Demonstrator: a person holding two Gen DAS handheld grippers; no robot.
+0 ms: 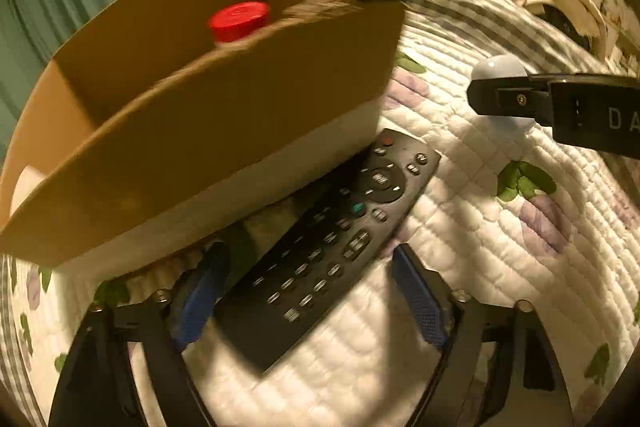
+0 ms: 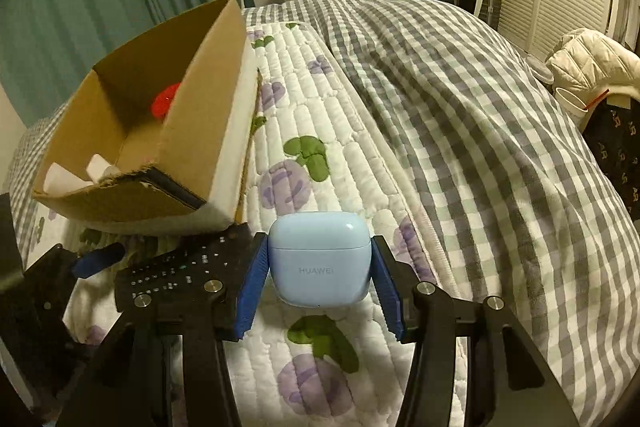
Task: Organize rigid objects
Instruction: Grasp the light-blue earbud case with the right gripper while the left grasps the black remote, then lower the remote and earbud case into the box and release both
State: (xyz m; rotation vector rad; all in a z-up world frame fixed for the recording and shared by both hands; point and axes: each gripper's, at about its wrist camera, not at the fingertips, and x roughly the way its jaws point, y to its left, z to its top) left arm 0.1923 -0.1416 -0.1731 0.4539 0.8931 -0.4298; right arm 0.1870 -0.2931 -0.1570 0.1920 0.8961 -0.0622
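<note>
- The left gripper [image 1: 308,291] is open, one blue pad on each side of the black remote control [image 1: 328,247]; the pads look a little apart from its edges, but blur makes contact hard to judge.
- The remote lies on the quilted bed cover [image 1: 480,247], with its far end just beside the bottom edge of the cardboard box [image 1: 224,131].
- The box stands directly ahead and to the left, so there is little free room on that side; a red cap [image 1: 239,21] and something white show inside it.
- To the right, the quilt is free of objects.
- The right gripper [image 2: 320,271] closes on the light blue earbud case [image 2: 319,259]; both pads touch its sides.
- The checked blanket [image 2: 480,131] rises in a mound at the right of the quilt.
</note>
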